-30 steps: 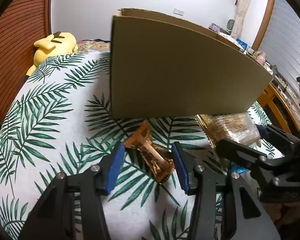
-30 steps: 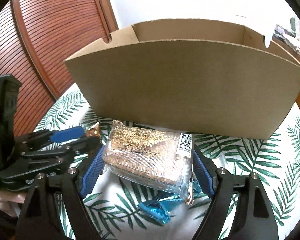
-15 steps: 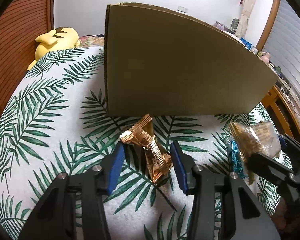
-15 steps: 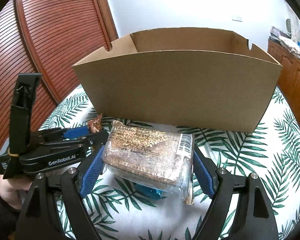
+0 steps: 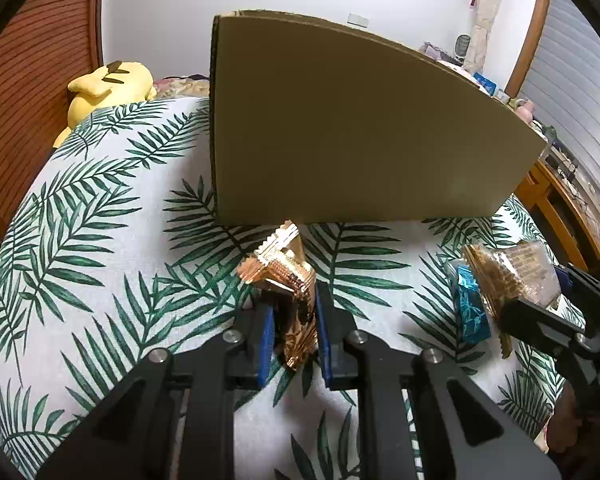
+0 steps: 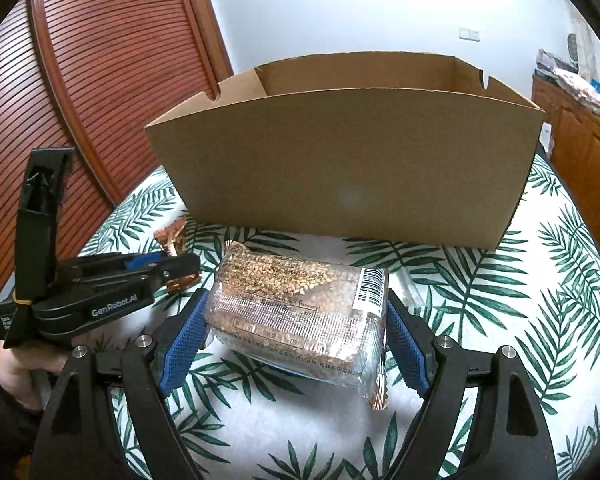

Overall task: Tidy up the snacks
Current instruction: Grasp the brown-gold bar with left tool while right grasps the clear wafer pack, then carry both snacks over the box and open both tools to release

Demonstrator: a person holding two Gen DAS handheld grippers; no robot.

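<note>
Landmark: your big open brown cardboard box (image 6: 340, 168) stands on the bench with the green leaf cloth (image 5: 100, 240). Every place below is told from this box.

Gold snack: the small shiny gold crinkly wrapper (image 5: 290, 280) is just in front of the box's near wall, by its left corner.

How it will feel: I think it is very light and thin. The foil looks slippery and bends easily. Squeeze the middle, not the flat crimped ends, or it may slide out.

Left tongs (image 5: 292, 320): they have just been closing and are now pinched tight on the gold wrapper. Its top end sticks up past the blue pads (image 5: 266, 332) toward the box.

Seed snack: the clear plastic pack full of brown seeds (image 6: 300, 316) is in front of the box's near wall, near its middle.

How it will feel: it looks thick and a bit heavy, soft at the sides. The plastic may slip. Hold it across its short ends.

Right tongs (image 6: 296, 340): they are spread wide and pressed on both ends of the seed pack, so you have it clamped.

Blue snack: a small shiny blue wrapper (image 5: 470, 312) lies on the cloth in front of the box, toward its right end, under the seed pack.

Next, I think: lift both snacks over the near wall and into the box.
</note>
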